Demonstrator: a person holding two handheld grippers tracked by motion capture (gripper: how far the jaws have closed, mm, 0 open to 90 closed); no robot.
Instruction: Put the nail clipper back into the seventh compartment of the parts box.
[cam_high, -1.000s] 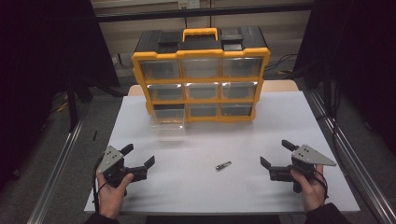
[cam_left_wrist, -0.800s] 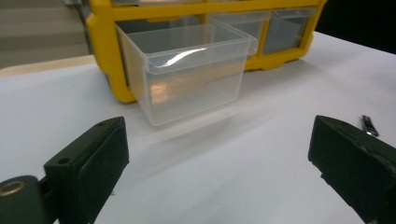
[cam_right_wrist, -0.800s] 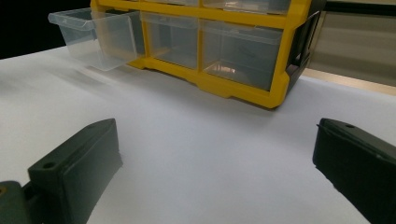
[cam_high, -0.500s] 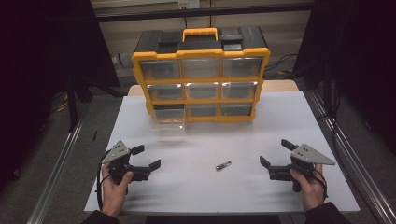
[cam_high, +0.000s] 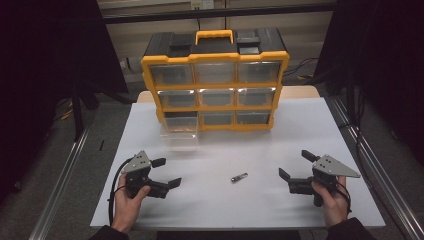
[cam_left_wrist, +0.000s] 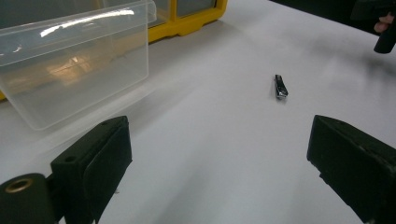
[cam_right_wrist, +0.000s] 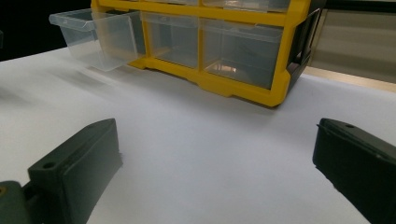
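Both my grippers — left (cam_high: 167, 173), right (cam_high: 294, 164) — hold their jaws apart over the desk (cam_high: 300, 125), gripping nothing. The clipper (cam_high: 239, 177) lies between them near the front edge — no lettering I can read.

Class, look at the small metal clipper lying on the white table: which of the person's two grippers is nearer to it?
Right, narrowly. The right gripper sits to the right of the small metal clipper; the left gripper sits farther off to its left. Both are open, neither touching it.

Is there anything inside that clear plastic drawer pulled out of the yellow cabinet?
The clear plastic drawer looks empty through its walls; only reflections show. The small metal nail clipper lies outside, on the white table.
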